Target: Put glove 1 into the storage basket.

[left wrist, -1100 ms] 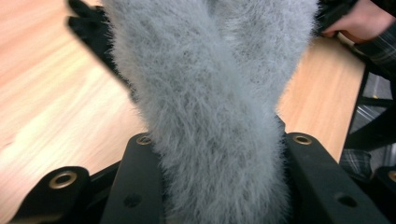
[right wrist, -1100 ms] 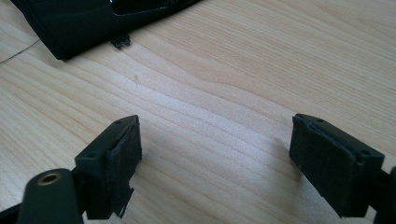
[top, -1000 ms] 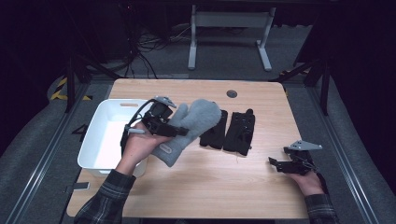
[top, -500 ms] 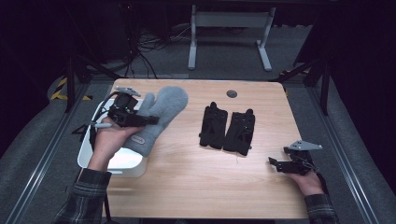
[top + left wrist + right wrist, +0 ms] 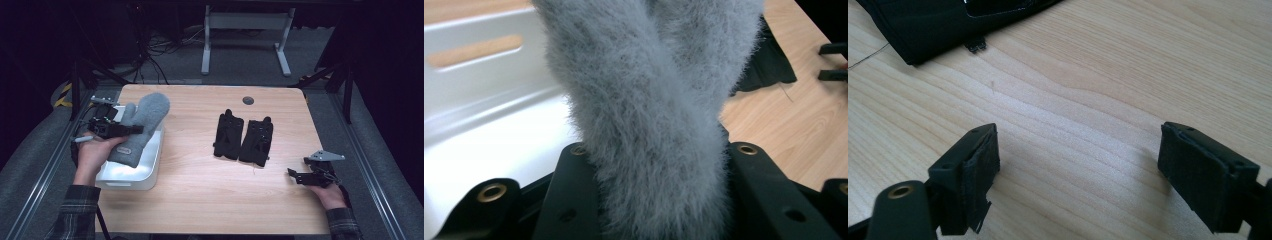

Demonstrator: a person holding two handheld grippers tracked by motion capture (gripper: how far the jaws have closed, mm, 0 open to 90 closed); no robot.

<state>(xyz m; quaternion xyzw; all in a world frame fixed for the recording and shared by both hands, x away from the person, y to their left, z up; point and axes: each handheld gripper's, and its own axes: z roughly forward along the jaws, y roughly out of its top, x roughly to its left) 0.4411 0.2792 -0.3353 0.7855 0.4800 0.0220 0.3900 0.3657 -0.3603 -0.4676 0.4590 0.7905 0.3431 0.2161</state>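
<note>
A fluffy grey mitten (image 5: 142,120) hangs over the white bin (image 5: 150,170) at the table's left, with my left gripper (image 5: 131,130) shut on its middle. In the left gripper view the mitten (image 5: 654,125) fills the gap between the black jaws, above the bin's white floor (image 5: 484,150). Two black gloves (image 5: 244,139) lie side by side at the table's centre. My right gripper (image 5: 296,175) rests open near the front right edge, pointing left at the gloves. Its pads (image 5: 980,165) stand wide apart over bare wood, with a glove's cuff (image 5: 938,25) beyond them.
A round cable grommet (image 5: 248,100) sits at the table's far edge. Dark floor, cables and a desk frame (image 5: 245,35) lie beyond the table. Metal rails run along both sides of the table.
My left gripper has carried the grey mitten leftward from the table's middle to above the white bin. The right gripper and the black gloves have stayed put.
</note>
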